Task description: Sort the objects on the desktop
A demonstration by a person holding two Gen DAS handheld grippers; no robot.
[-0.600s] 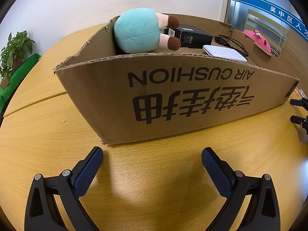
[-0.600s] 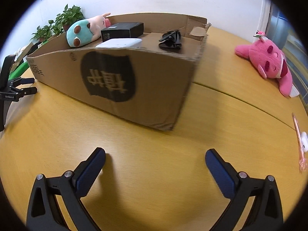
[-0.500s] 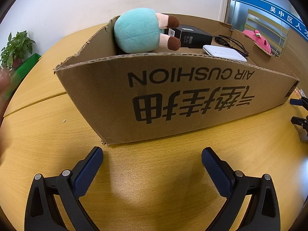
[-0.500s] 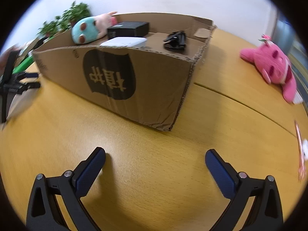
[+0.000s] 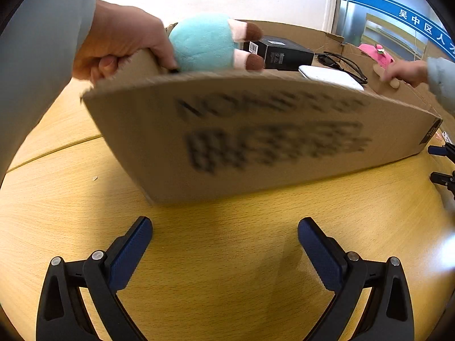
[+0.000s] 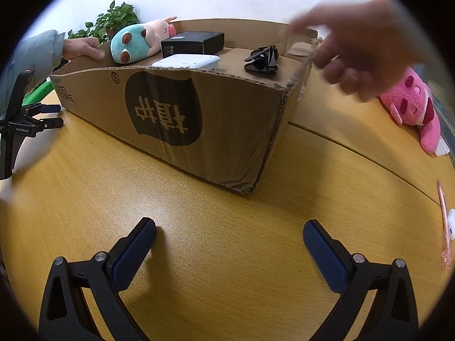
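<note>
A low cardboard box (image 5: 256, 147) (image 6: 216, 119) stands on the wooden table. It holds a teal plush toy (image 5: 204, 42) (image 6: 130, 44), a black box (image 5: 281, 52) (image 6: 193, 44), a white flat device (image 5: 330, 76) (image 6: 187, 61) and black sunglasses (image 5: 341, 62) (image 6: 263, 61). Two bare hands grip the box ends: one at the plush end (image 5: 119, 39) (image 6: 82, 48), one at the far end (image 5: 403, 71) (image 6: 358, 56). My left gripper (image 5: 224, 244) and right gripper (image 6: 229, 244) rest open and empty on the table in front of the box.
A pink plush toy (image 6: 412, 108) lies on the table right of the box. A pink pen (image 6: 443, 221) lies near the right edge. A potted plant (image 6: 113, 22) stands behind the box. The left gripper also shows in the right wrist view (image 6: 54, 116).
Two hands have come in and taken hold of the box's two ends. The box is blurred and has shifted. Both grippers stay put and open.
</note>
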